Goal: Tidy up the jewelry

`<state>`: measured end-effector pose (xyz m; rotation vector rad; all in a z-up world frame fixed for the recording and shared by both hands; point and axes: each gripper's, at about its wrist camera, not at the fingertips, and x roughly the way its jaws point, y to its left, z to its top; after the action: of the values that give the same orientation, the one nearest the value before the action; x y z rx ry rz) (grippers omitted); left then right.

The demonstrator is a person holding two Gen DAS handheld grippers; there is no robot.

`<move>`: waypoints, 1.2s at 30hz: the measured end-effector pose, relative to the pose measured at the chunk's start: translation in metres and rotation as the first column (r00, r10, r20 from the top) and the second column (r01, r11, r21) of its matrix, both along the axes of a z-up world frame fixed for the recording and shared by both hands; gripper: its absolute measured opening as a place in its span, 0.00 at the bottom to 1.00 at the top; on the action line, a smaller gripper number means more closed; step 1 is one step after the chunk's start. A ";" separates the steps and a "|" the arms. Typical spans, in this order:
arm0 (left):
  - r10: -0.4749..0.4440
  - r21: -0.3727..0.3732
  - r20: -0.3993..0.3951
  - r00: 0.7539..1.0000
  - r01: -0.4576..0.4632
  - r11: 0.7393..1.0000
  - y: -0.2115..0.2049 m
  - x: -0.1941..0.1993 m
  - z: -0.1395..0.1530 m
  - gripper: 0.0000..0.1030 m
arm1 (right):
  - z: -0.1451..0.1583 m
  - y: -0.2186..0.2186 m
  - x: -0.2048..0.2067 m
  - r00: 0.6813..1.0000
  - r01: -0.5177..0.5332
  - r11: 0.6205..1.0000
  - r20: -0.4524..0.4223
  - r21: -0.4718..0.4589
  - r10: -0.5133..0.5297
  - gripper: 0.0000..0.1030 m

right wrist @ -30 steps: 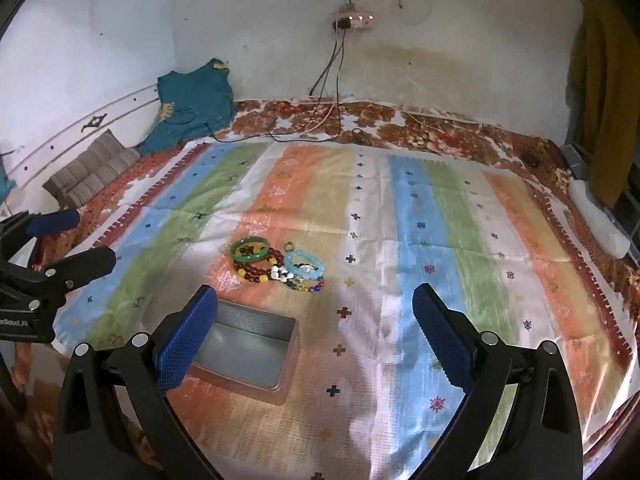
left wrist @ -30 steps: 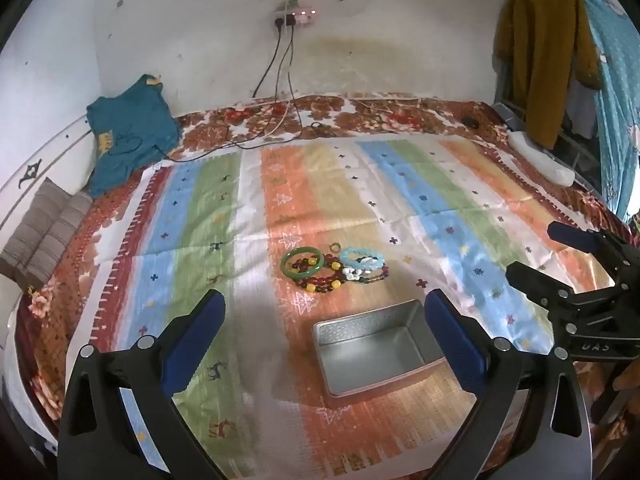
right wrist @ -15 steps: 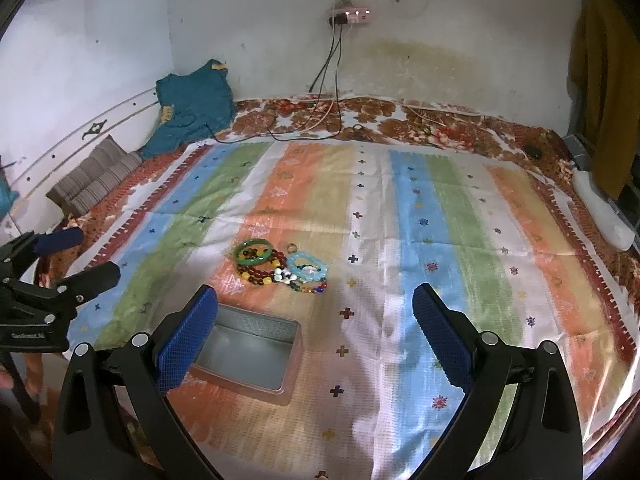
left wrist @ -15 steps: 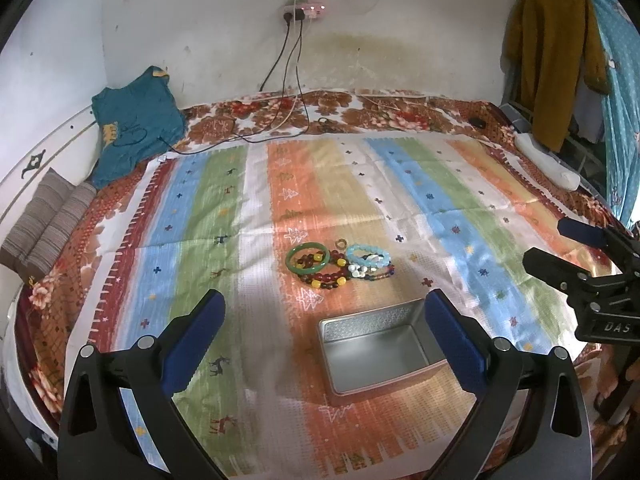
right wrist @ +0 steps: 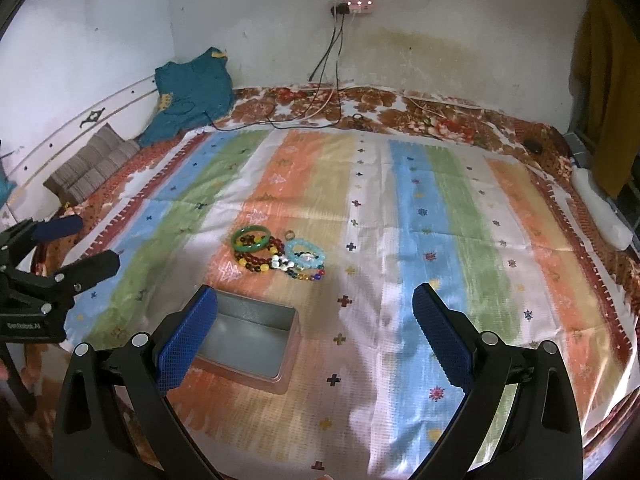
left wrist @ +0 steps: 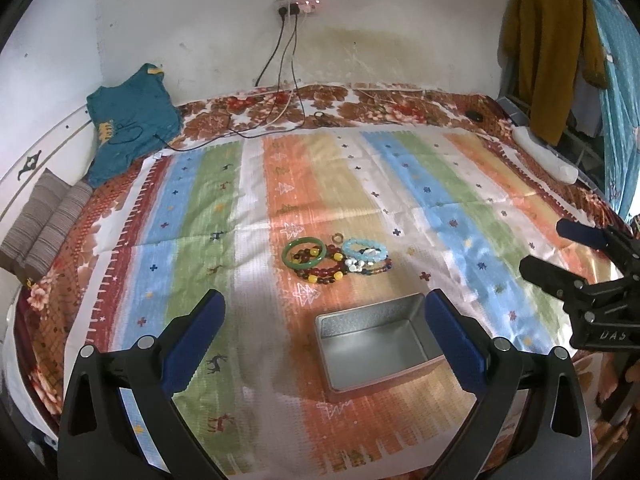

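I see a striped cloth (left wrist: pixel 400 184) in blue, green, orange and white spread flat over a floral bedsheet (left wrist: pixel 400 102) that shows along the far edge. At far left a teal garment (left wrist: pixel 128 120) leans on the wall, with folded grey fabric (left wrist: pixel 44 216) just nearer. A power strip (left wrist: pixel 298 2) hangs on the far wall, its cables (left wrist: pixel 280 64) trailing down onto the sheet. At far right hangs a mustard garment (left wrist: pixel 552 48), a white roll (left wrist: pixel 548 156) below it.

green bangle (left wrist: pixel 304 255), silver tin (left wrist: pixel 378 347), striped cloth (left wrist: pixel 440 184)
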<state>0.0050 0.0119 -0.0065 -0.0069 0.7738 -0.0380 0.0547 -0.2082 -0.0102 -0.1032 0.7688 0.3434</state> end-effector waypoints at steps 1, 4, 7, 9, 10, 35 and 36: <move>0.000 0.002 -0.002 1.000 0.000 1.000 0.000 0.000 0.000 0.95 | -0.001 -0.001 0.001 1.000 0.006 1.000 -0.002 0.000 -0.006 0.96; 0.003 0.003 -0.002 1.000 -0.003 1.000 0.000 0.000 0.000 0.95 | 0.000 -0.004 0.001 1.000 0.024 1.000 -0.002 0.000 -0.024 0.96; 0.017 0.002 -0.004 1.000 -0.017 1.000 0.002 0.002 0.000 0.95 | 0.003 -0.004 0.003 1.000 0.022 1.000 0.003 0.006 -0.022 0.96; 0.019 -0.006 -0.007 1.000 -0.019 1.000 0.003 0.002 0.000 0.95 | 0.001 -0.003 0.002 1.000 0.015 1.000 0.002 0.000 -0.015 0.96; 0.020 -0.010 -0.009 1.000 -0.020 1.000 0.004 0.003 -0.001 0.95 | 0.001 -0.002 0.002 1.000 0.009 1.000 0.002 -0.004 -0.009 0.96; 0.115 0.070 -0.035 0.993 -0.112 0.991 0.011 0.038 -0.010 0.95 | -0.013 0.008 0.034 0.998 0.039 0.997 -0.037 -0.072 -0.042 0.96; 0.120 0.068 -0.040 0.992 -0.117 0.991 0.011 0.040 -0.011 0.95 | -0.015 0.008 0.036 0.998 0.046 0.995 -0.035 -0.087 -0.049 0.96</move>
<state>0.0454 0.0233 -0.0172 0.0084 0.8174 0.1010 0.0908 -0.2006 -0.0248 -0.1601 0.8213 0.2674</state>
